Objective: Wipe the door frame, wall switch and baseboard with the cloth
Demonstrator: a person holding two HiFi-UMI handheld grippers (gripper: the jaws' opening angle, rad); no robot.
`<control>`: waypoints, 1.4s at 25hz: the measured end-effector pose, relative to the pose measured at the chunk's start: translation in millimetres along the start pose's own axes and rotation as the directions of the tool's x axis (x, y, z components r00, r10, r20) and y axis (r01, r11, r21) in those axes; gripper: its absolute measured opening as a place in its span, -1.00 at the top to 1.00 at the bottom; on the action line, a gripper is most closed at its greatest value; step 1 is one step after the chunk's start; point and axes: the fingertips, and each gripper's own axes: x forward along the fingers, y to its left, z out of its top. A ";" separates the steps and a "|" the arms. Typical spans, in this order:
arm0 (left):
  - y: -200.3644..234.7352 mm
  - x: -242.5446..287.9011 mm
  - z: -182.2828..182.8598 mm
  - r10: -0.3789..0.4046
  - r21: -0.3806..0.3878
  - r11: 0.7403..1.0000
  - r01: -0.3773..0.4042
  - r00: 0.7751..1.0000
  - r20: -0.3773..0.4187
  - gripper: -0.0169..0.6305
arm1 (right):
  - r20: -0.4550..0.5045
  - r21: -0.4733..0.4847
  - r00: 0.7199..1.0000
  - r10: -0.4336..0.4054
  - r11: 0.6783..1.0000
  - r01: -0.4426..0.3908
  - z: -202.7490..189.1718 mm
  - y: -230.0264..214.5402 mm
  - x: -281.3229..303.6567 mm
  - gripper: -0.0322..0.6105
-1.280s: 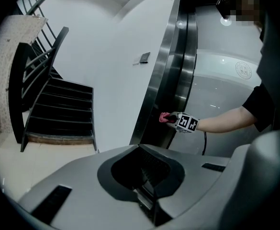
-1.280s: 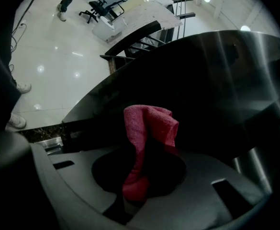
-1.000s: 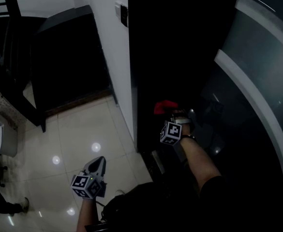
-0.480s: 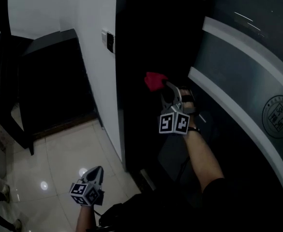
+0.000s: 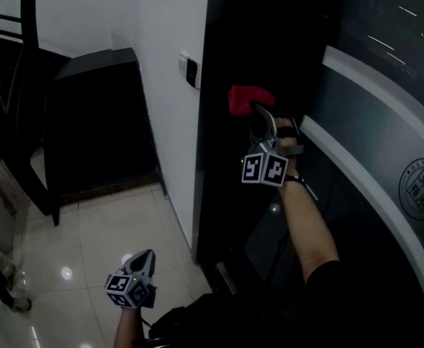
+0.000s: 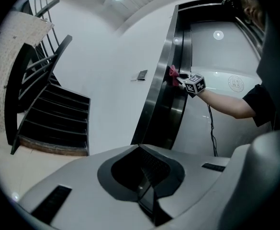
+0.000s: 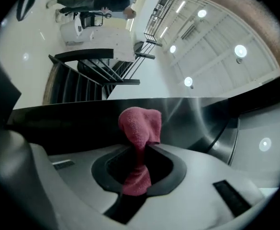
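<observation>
- The right tongs (image 7: 144, 148) are clamped on a red cloth (image 7: 140, 123). Its pinched waist sits between the jaws, a bunched head bulges past the tips, and a short tail hangs behind.
- The cloth looks like terry: soft, light and limp, and easy to squash. It should mould itself round edges and corners and is unlikely to slide out of a firm pinch.
- The mid-cloth hold seems sound. Leaving plenty of head out front would give more wiping face and keep the hard jaw tips off the surfaces.
- The cloth's head lies at the glossy dark door frame (image 5: 219, 158), upper centre of the head view, and seems to touch it.
- The wall switch (image 5: 190, 71) sits on the white wall just left of the frame, up and left of the cloth.
- The baseboard at the wall's foot is too dim to make out.
- The left tongs (image 6: 140, 150) are closed together on nothing, low at the lower left over the tiled floor (image 5: 96, 230).
</observation>
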 end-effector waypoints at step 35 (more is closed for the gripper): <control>12.3 -12.3 -29.3 0.079 -0.007 0.997 -0.080 0.992 -0.103 0.95 | -0.002 0.043 0.935 0.354 0.934 -0.353 -35.0 217.6 -60.0 0.70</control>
